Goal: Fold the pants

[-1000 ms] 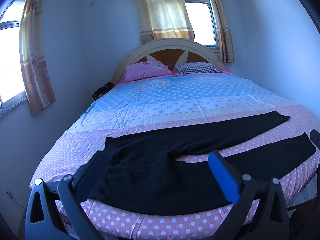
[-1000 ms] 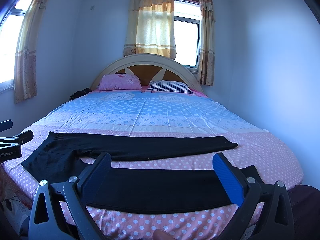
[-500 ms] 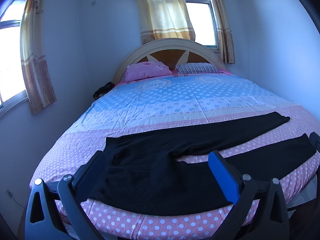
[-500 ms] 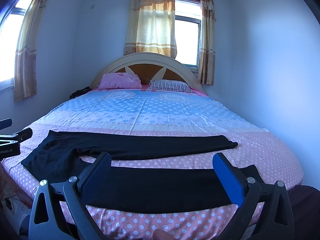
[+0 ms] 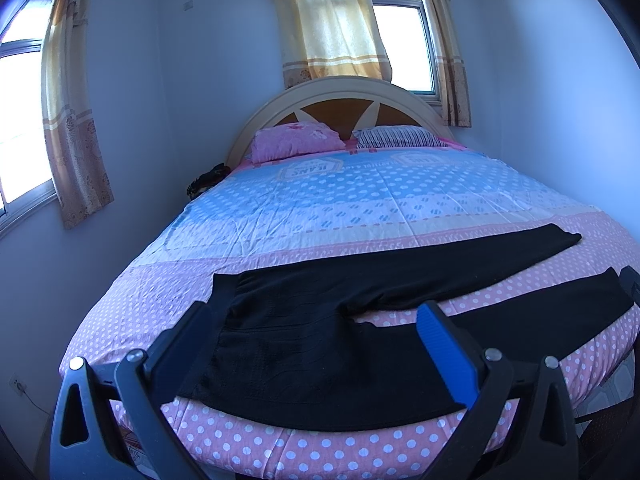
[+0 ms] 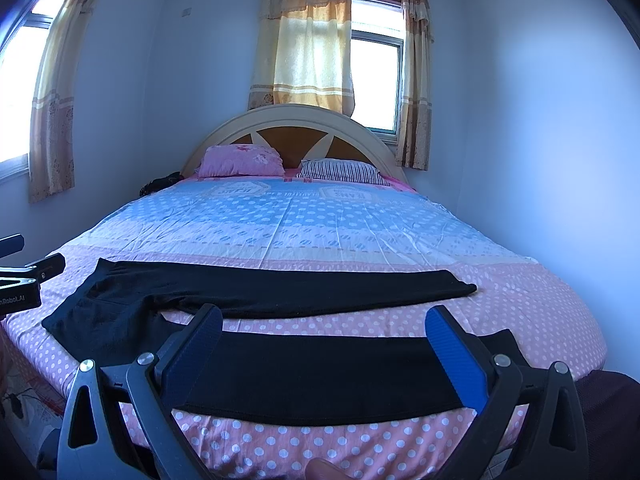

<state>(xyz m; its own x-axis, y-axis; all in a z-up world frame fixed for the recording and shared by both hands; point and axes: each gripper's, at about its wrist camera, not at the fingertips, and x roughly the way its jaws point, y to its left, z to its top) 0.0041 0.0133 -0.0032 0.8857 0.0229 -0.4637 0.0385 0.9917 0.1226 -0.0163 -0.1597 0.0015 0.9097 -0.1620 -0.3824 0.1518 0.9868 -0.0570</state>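
Lying flat across the foot of the bed (image 5: 360,208), the black pants (image 5: 340,344) run crosswise to both tools, waistband toward the bed's left edge and the two spread legs reaching right. Nearest the waistband hovers the left tool (image 5: 316,344), jaws wide and empty, while the right tool (image 6: 324,348), equally agape and empty, hangs over the near leg toward its cuff. Soft matte knit on polka-dot cotton.
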